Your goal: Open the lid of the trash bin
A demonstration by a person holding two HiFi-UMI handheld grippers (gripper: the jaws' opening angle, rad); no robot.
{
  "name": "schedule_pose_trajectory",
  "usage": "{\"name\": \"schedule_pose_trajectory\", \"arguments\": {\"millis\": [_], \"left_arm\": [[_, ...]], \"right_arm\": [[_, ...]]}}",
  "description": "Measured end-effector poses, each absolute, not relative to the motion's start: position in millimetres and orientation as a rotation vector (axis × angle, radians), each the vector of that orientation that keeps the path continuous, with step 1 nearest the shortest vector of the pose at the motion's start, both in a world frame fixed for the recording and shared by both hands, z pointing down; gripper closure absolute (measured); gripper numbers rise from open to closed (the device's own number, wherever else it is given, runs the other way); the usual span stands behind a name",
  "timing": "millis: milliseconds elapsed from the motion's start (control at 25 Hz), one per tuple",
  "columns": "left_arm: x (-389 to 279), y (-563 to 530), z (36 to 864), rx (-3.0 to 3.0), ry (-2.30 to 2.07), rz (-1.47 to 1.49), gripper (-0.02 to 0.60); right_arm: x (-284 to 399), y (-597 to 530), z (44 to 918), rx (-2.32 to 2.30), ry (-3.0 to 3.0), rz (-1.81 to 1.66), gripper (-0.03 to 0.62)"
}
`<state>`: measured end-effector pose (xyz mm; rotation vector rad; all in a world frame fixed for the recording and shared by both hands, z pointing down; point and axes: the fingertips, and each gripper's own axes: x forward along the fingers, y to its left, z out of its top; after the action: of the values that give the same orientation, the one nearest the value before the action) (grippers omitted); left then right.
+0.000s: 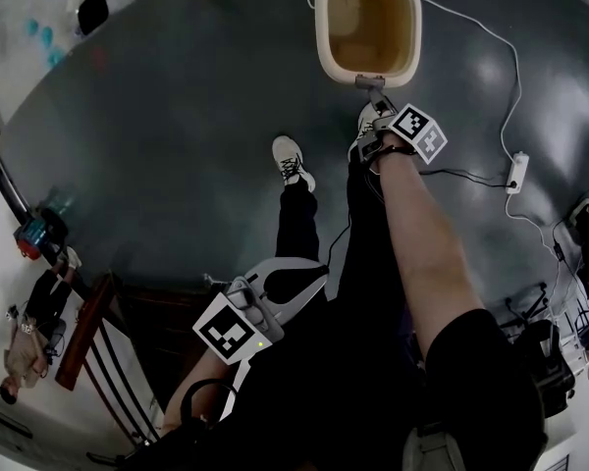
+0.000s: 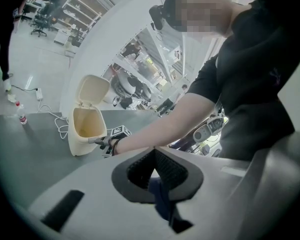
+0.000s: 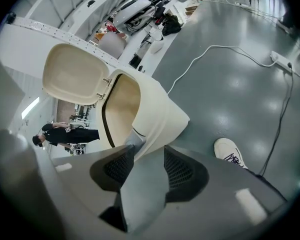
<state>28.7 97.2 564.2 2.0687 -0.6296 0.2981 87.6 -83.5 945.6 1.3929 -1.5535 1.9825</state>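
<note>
1. Already the cream plastic lid (image 3: 72,74) is swung back on its rear hinges, leaving the mouth of the cream, tapered plastic trash bin (image 3: 160,114) uncovered. Judged from that, the opening looks done.
2. The bin stands upright on the dark grey floor (image 1: 177,116), close to the floor's far edge below a curved white wall. A white cable (image 1: 510,86) trails over the floor to its right.
3. Handling, as a judgement: a thin moulded shell that looks empty, so it should be light, fairly stiff and slick. It is likely to skid or tip if pushed high on its rim. The lid should pivot freely and take little force.
4. The best places to take hold are probably the lid's front lip or the small grey tab (image 3: 133,136) on the bin's front rim. The smooth wall offers little purchase.
5. The right gripper (image 3: 150,166) has its jaws parted and clamped on nothing. The bin's front wall and the grey tab lie just beyond its tips, in line with the gap. I cannot tell whether a tip touches the tab.
6. The left gripper (image 2: 153,159) is held back by the person's body, well apart from the bin. Its jaws are clenched tip to tip and hold nothing.
</note>
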Motion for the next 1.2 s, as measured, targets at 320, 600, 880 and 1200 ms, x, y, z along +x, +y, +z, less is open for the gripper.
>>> {"name": "schedule_pose_trajectory", "arguments": {"millis": [320,600,880,1200], "left_arm": [[26.8,96.6,544.4,2.116,-0.649,0.294,0.581],[22.3,78.1,498.8,2.220,-0.673,0.240,0.580],[12.4,70.1,437.1,2.265,-0.693,0.106,0.580],[1.8,71.4,384.0,2.333,-0.713,0.028,0.581]], "right_arm": [[94.6,-80.9,929.9,1.392,-1.464,1.980,0.490],[109.3,-85.1,854.5,1.358,-1.615,1.894,0.586],[95.6,-108.9,722.5,1.256,-1.979,1.761,0.586],[70.5,-99.8,545.9,1.041,-2.418,1.503,0.586]]}}
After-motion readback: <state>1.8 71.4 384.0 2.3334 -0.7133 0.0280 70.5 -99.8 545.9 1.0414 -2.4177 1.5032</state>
